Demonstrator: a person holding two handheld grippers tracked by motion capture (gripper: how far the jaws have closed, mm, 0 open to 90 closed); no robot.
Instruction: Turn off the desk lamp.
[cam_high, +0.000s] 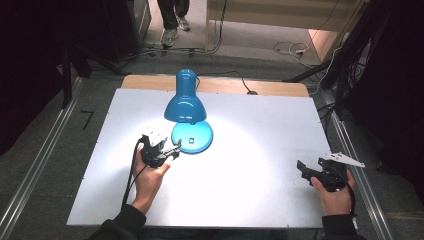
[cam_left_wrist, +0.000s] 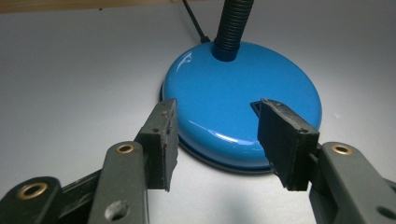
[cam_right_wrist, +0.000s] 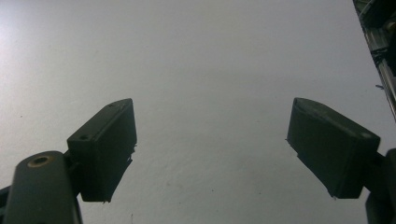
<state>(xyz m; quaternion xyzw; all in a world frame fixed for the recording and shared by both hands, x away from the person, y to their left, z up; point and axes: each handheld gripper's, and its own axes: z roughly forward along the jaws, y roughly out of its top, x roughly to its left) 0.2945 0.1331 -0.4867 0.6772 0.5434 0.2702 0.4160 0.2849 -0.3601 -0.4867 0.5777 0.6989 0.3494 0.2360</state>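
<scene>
No writing reads. Left claw gapes at the blue lamp base, holding nothing; right claw spreads wide over the bare table.

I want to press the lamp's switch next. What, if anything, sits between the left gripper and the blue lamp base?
Nothing visible does. The left gripper is open, its fingers right at the near edge of the blue lamp base, with bare white table around. The small square switch lies on the base's top, partly behind one finger in the left gripper view.
</scene>
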